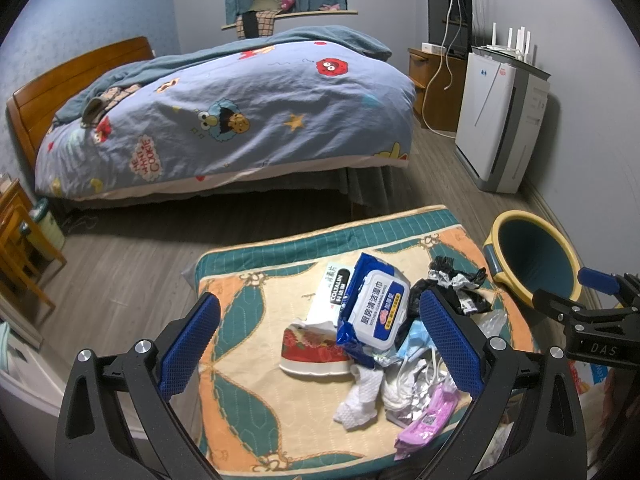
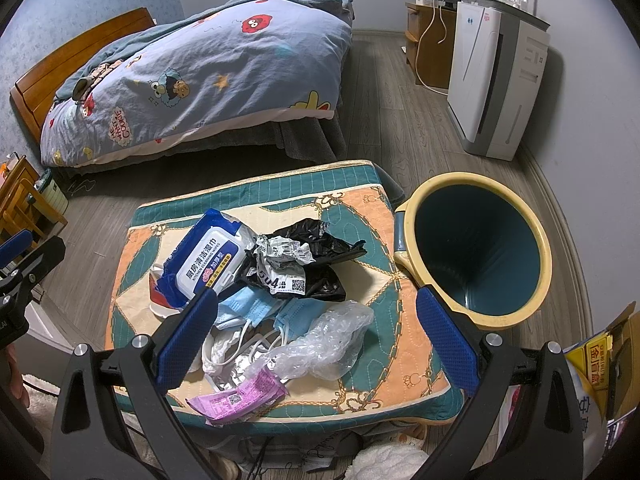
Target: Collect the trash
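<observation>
Nothing appears collected: the bin (image 2: 476,248) seems empty, though its bottom is poorly seen. Trash (image 2: 280,280) is heaped mid-cushion (image 2: 376,208). Both grippers (image 1: 320,344) (image 2: 316,344) are held open, gripping nothing.

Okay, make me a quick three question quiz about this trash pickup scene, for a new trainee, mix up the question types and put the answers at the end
1. True or false: the left gripper is shut on the wipes pack.
2. Multiple choice: where does the bin stand relative to the cushion in the right wrist view? A) on top of it B) beside its right edge C) behind it, by the bed
3. Fill in: the crumpled black bag lies on the cushion between the wipes pack and the ____.

Key
1. False; both the left gripper and the right gripper are open and hold nothing.
2. B
3. bin
</observation>
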`<state>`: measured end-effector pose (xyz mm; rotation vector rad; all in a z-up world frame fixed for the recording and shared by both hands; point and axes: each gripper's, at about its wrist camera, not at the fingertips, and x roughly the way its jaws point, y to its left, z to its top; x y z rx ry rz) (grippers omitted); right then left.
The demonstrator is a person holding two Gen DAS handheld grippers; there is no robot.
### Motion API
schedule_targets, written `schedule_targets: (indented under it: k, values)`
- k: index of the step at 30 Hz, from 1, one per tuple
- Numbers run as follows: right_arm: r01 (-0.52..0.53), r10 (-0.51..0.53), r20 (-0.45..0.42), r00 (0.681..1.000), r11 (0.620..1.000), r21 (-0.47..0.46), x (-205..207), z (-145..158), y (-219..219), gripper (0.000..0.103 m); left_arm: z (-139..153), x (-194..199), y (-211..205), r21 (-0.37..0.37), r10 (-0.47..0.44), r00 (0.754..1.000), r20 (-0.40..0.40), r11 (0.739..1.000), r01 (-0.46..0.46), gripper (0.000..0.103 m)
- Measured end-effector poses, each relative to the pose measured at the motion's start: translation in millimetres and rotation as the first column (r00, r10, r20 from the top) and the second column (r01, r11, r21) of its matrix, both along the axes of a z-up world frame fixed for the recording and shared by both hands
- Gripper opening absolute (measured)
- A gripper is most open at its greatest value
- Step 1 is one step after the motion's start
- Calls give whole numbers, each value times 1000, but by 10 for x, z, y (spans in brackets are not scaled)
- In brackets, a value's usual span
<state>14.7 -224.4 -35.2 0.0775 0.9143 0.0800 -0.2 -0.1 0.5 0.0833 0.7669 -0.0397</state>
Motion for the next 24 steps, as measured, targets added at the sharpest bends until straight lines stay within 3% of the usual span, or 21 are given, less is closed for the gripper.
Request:
schedule_targets:
  k: [18, 24]
  values:
    - [12, -12, 15, 1000, 999, 36, 20, 2, -65, 97, -15, 66, -15, -62, -26, 1000, -4, 998, 25, 99]
    - [11, -11, 68, 998, 1000, 10, 345, 145, -163, 98, -27, 361, 44, -91, -43, 998, -40, 995, 39, 99]
